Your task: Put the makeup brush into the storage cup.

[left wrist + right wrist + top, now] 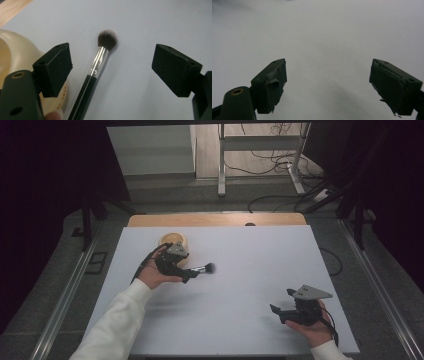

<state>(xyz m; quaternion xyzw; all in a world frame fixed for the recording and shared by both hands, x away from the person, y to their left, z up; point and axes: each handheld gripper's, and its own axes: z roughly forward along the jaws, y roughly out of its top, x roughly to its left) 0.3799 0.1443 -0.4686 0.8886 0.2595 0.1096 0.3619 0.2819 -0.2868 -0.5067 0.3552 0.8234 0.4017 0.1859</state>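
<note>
Your left hand-held gripper (112, 70) hangs wide open, with the black-handled, silver-ferruled makeup brush (98, 62) loose between its jaws, beside the cream round bowl (17, 52). Your right hand-held gripper (328, 85) is wide open over the white desk (324, 30).

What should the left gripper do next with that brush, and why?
Probably close the left gripper on the brush. Its jaws stand wide open with the brush handle lying between them, nearer the left pad and touching neither, beside the cream bowl. Centring slightly first might give a firmer hold. The right gripper is open over bare table.
</note>
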